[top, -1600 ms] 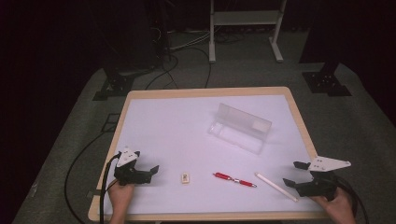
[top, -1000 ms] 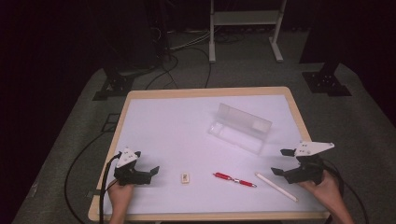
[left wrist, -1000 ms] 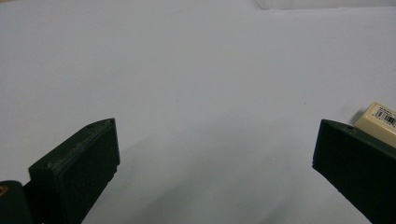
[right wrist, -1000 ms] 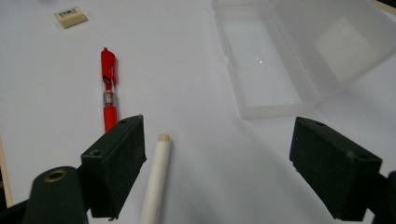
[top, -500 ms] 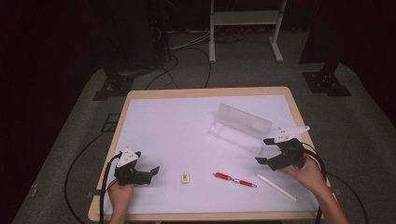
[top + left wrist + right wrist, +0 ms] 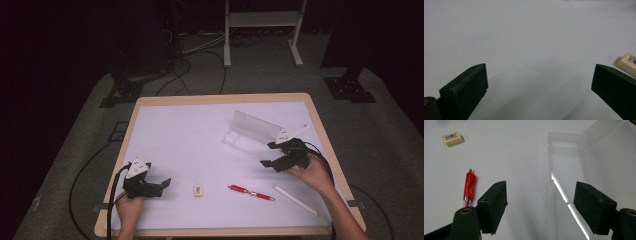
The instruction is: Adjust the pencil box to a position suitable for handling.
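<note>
The right claw (image 6: 270, 154) hangs empty, its jaws apart though they have just been closing a little, nothing between them. Right ahead of it lies the open clear plastic case (image 6: 584, 170), its near edge between the jaws; nothing is packed yet. The red pen (image 6: 251, 192), white pencil (image 6: 295, 200) and eraser (image 6: 198, 190) lie beside it on the surface (image 6: 180, 145). The left claw (image 6: 161, 185) rests wide apart, the eraser just off its jaw.

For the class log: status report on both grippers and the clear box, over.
Left gripper open, idle near eraser. Right gripper open, jaws just narrowing, nothing between them, at clear box. Nothing in the way.
</note>
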The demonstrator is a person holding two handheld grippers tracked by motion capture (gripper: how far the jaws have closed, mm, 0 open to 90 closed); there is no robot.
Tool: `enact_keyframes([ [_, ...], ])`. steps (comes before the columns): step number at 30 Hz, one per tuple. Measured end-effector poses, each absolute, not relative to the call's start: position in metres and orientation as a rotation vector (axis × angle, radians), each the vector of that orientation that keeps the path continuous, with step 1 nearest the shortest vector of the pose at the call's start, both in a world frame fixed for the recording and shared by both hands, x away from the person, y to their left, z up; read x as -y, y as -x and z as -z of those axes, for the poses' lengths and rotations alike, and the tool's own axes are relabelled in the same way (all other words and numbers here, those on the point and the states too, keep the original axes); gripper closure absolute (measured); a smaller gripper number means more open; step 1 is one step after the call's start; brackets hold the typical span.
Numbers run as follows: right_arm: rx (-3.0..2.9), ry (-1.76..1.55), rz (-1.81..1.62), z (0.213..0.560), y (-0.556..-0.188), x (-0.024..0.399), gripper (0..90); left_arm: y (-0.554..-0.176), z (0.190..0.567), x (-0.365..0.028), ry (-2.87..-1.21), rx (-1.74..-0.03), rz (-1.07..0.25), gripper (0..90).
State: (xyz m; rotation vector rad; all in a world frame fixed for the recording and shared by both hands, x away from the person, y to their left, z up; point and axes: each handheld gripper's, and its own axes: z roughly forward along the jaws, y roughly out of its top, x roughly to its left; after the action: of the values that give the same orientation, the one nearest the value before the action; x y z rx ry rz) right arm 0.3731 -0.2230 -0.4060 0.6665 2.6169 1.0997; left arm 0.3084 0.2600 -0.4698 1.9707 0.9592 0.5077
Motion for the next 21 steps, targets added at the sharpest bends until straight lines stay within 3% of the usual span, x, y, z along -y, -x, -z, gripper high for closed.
enact_keyframes([
  [10, -2.656, -0.66, -1.039, 0.418, -0.394, 0.199, 32.0, -0.309, 0.47, -0.26, -1.967, -0.962, -0.5, 0.1],
  [21, -2.704, -0.665, -0.95, 0.438, -0.414, 0.183, 47.9, -0.309, 0.47, -0.26, -1.969, -0.964, -0.498, 0.1],
])
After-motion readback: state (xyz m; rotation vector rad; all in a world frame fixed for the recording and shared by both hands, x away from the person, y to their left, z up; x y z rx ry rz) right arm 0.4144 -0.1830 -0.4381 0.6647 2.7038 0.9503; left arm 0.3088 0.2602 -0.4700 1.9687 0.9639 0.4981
